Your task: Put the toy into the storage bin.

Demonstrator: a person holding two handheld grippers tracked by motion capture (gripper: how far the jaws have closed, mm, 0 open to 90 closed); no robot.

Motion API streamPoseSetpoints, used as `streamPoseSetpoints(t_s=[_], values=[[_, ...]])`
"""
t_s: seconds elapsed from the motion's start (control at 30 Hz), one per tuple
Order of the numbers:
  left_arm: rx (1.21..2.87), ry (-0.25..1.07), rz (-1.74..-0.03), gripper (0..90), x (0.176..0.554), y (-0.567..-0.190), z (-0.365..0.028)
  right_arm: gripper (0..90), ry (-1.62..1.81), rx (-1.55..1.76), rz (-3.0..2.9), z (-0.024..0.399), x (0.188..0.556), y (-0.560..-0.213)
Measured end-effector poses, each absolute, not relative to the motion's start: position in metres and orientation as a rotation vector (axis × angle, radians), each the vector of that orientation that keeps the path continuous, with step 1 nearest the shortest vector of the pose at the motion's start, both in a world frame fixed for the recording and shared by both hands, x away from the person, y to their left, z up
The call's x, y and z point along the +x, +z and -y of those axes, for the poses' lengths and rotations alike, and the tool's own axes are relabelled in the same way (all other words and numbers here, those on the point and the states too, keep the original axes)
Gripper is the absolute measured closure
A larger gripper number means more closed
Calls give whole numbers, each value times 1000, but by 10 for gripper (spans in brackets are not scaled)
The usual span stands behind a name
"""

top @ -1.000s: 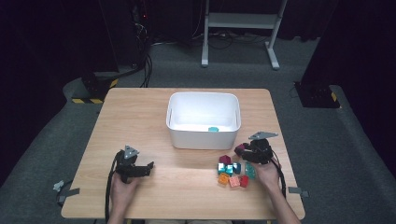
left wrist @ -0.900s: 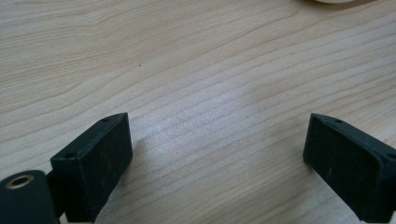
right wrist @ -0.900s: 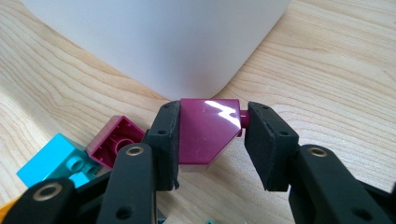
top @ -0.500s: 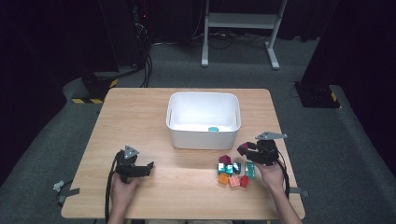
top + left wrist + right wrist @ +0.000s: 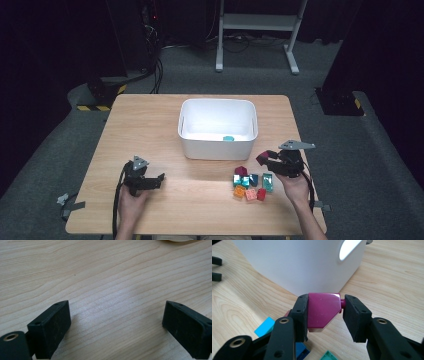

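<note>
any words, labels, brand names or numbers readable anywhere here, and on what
No readable text in any view.
Magenta plastic brick in the right gripper: plain faces, no print.
White plastic bin: unmarked.
Heap of coloured bricks: too small to tell.
Yellow-and-black striped floor block: stripes only, no lettering legible.

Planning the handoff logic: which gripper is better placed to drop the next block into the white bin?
Right. The right gripper already clamps a magenta block beside the white bin; the left gripper rests open on bare table.
</note>
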State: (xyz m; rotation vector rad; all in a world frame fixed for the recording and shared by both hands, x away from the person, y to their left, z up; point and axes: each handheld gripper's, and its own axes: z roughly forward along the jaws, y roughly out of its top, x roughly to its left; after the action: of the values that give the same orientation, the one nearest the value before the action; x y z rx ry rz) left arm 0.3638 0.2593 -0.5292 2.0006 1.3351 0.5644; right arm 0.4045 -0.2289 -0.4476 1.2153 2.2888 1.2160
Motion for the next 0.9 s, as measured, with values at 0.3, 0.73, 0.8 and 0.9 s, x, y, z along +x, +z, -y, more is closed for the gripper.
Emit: streamPoseSetpoints(t_s=[0.3,0.73,0.8,0.9], values=[[2000,564,-1336,86,364,-529,-259,569,1253,1195,-2281,227,400,-438],[2000,565,-1335,86,364,-529,-259,569,1292,1143,-2288,222,399,-418],[2000,564,-1336,86,364,-529,-259,569,1299,1143,-2285,221,399,-415],[2000,564,-1336,86,364,-529,-259,569,1310,1130,-2278,221,398,-410]])
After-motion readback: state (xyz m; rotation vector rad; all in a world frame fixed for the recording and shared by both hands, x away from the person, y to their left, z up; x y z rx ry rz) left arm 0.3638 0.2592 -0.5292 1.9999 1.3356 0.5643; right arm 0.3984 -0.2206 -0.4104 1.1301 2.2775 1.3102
